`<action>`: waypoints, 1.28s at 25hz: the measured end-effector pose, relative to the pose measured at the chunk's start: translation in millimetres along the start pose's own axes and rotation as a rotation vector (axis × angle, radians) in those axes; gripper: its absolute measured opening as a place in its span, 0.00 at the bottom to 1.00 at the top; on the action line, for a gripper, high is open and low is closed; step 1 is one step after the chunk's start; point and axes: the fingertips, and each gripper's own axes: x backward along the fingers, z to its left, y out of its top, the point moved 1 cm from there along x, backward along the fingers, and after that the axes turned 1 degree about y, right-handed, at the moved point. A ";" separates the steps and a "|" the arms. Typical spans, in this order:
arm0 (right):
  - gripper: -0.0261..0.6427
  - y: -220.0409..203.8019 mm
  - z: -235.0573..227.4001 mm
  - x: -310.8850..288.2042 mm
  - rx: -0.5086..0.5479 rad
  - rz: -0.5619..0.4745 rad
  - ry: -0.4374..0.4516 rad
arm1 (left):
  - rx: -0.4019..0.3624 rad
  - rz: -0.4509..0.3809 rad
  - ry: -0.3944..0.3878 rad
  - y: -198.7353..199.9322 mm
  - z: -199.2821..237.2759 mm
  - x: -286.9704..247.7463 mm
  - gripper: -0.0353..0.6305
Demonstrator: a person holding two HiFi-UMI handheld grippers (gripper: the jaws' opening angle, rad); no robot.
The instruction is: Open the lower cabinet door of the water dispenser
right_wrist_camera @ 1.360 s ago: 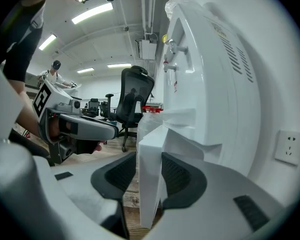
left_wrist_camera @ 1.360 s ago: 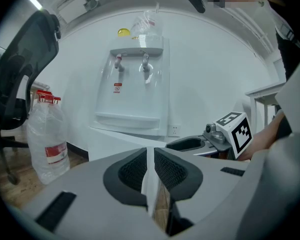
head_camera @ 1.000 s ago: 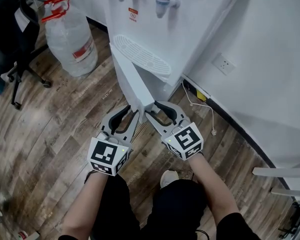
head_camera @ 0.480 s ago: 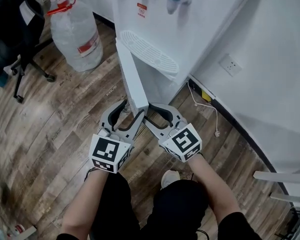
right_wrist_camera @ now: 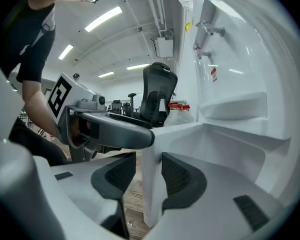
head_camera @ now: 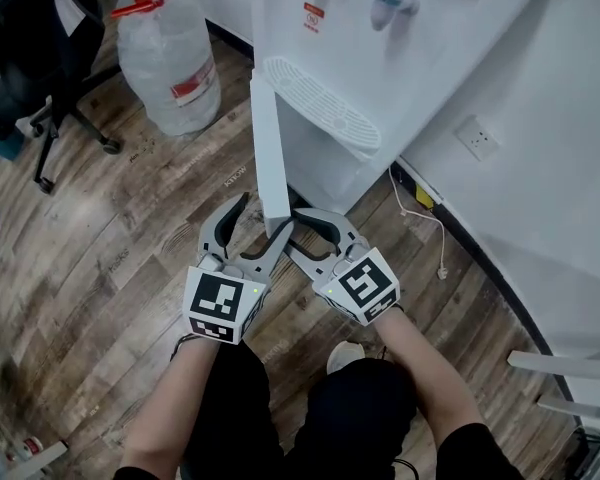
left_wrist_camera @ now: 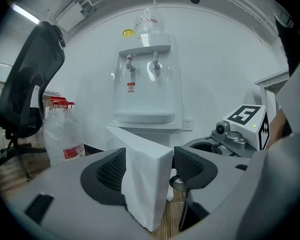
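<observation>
The white water dispenser (head_camera: pixel 380 78) stands against the wall, its lower cabinet door (head_camera: pixel 265 148) swung out towards me and seen edge-on. The door's free edge (left_wrist_camera: pixel 145 179) lies between the jaws of my left gripper (head_camera: pixel 264 214), which have just been opening and now stand wide, with a gap at the right pad. My right gripper (head_camera: pixel 292 230) is just to its right on the same edge (right_wrist_camera: pixel 151 179), shut on it, one pad flat against the door's inner face. Behind the door the cabinet's white interior (right_wrist_camera: pixel 230 144) shows.
A large water bottle (head_camera: pixel 170 58) with a red cap stands on the wood floor left of the dispenser, and a black office chair (head_camera: pixel 30 88) is further left. A wall socket (head_camera: pixel 477 136) and a white cable (head_camera: pixel 430 228) are to the right. My legs are below the grippers.
The door has swung further out from the dispenser. My left gripper's jaws have spread apart around the door's edge, and both grippers have shifted with it.
</observation>
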 end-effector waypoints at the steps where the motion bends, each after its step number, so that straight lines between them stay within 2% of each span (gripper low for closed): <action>1: 0.30 -0.1 2.0 -2.6 -0.001 0.001 0.006 | 0.001 0.000 0.005 -0.7 2.0 1.2 0.50; 21: 0.30 3.4 24.0 -43.4 0.019 0.007 0.090 | 0.045 -0.002 0.125 -15.5 56.7 31.0 0.50; 32: 0.26 36.9 30.8 -47.5 0.046 -0.042 0.120 | 0.055 0.001 0.199 -19.1 91.2 50.8 0.48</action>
